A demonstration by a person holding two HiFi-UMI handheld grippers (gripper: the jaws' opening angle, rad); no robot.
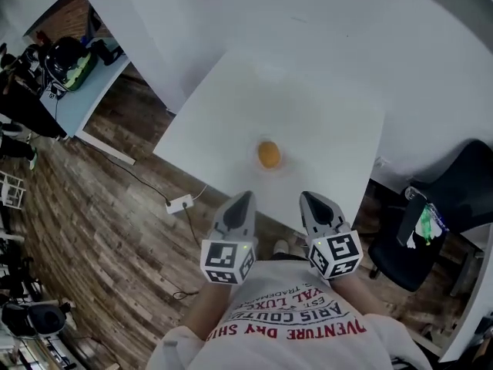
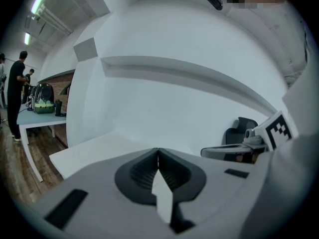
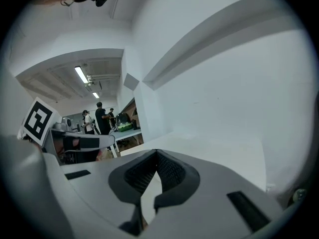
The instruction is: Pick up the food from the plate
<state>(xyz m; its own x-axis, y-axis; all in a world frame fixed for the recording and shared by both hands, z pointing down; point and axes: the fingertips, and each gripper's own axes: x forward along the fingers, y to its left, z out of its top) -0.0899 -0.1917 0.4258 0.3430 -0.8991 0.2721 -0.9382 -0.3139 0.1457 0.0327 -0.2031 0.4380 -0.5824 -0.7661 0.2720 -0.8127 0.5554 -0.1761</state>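
**White table, food untouched, both grippers closed short of the plate**

A white table [image 1: 308,91] fills the centre of the head view, standing on a wooden floor [image 1: 92,230] beside a white wall. The food [image 1: 268,154], a small rounded orange piece, is seen just below the middle of the frame. It sits on a plate [image 1: 257,163] so pale that its rim is hardly told from the tabletop. Plate and food lie toward the near edge of the table.

Several things could go wrong from here. If the jaws are not parted before the reach, the food would be pushed rather than gripped. Being rounded, it could be rolled off the plate by a glancing touch. The faint rim could be misjudged and struck, and the plate shoved toward the table edge.

The left gripper [image 1: 245,197] and the right gripper [image 1: 308,197] are held low in the frame, close to the person's body at the table's near edge. Both are pointed up-frame, one to each side of the food and clear of it. In each gripper view the jaws are seen pressed together at the tips with nothing between them. Only tabletop and wall lie ahead there, and the food is not shown.
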